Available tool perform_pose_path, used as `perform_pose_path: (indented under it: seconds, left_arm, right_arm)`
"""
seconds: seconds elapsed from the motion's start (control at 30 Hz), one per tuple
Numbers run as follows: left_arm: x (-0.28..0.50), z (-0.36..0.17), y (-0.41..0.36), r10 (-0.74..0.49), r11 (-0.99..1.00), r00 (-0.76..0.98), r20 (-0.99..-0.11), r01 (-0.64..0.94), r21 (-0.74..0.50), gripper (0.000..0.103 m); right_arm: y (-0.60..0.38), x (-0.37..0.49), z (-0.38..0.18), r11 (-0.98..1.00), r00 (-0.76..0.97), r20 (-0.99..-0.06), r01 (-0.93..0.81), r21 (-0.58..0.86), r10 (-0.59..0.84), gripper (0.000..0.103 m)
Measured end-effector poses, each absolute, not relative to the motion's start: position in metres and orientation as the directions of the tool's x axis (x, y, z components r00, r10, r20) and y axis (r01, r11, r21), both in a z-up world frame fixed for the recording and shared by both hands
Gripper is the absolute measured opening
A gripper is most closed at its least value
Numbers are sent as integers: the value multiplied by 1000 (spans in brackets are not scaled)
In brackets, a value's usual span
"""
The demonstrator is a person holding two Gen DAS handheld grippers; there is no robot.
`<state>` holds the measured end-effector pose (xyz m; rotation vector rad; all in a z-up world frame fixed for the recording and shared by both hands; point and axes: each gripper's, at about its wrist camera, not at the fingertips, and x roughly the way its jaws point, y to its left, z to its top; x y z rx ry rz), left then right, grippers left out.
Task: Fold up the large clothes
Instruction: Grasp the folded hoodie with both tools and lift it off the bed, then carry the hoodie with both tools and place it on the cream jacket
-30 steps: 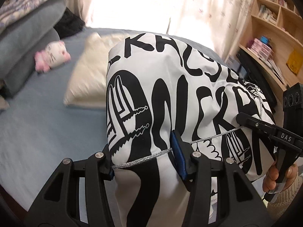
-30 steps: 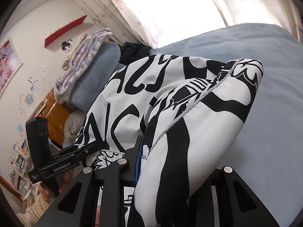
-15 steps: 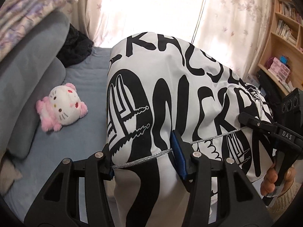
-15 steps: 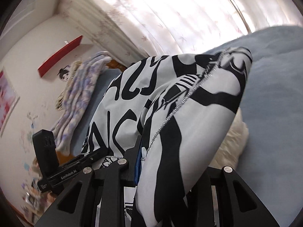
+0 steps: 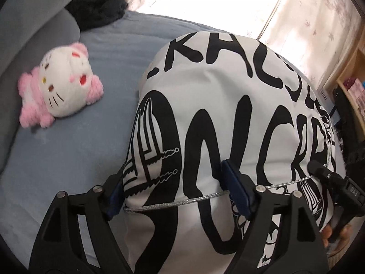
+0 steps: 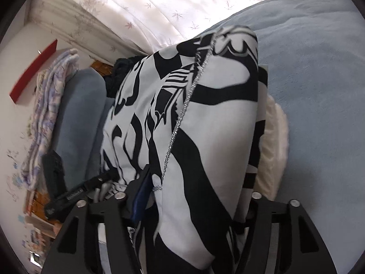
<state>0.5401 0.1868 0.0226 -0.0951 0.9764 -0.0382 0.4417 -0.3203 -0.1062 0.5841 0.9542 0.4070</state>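
A large white garment with bold black lettering (image 5: pixel 228 118) and a silver cord hangs bunched in the air above the blue bed (image 5: pixel 75 150). My left gripper (image 5: pixel 175 189) is shut on a thick fold of it, its blue pads pressed into the cloth. My right gripper (image 6: pixel 194 196) is shut on another fold of the same garment (image 6: pixel 205 123). The right gripper also shows at the right edge of the left wrist view (image 5: pixel 328 180). The left gripper also shows at the left of the right wrist view (image 6: pixel 75 191). The cloth hides the bed below it.
A pink and white cat plush (image 5: pixel 59 86) lies on the bed at the left beside grey folded bedding (image 5: pixel 34 22). A cream pillow (image 6: pixel 271 146) lies under the garment. Curtains (image 6: pixel 159 6) hang behind. A wooden shelf (image 5: pixel 351 86) stands at the right.
Both grippers have kept hold of the garment and swung with it towards the head of the bed. The plush is now nearer in the left wrist view and the pillow shows under the cloth.
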Motion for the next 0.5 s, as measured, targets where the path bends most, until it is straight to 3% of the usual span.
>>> perform_pose_path:
  seconds: [0.1,0.27,0.4,0.5]
  left_arm:
    - [526,29,165,-52,997,562,-826,-21,-77,77]
    - [500,63,135,101,994,650,-753,-34,104,74]
    - [490,82,109,103,990,691,-716,0,142,51]
    - [494,82,87,121,982,708,-696,16,187,46]
  right_arm:
    - [-322,429,-89,833,547,-671,-94,545,501,73]
    - [-341,406,-34,927,659,-677,-86,365,328,73]
    - [-341,400,-3,941,724,-617,-133,312,307,72]
    - [-305,414,8,946,735,-605,-165,279,307,63]
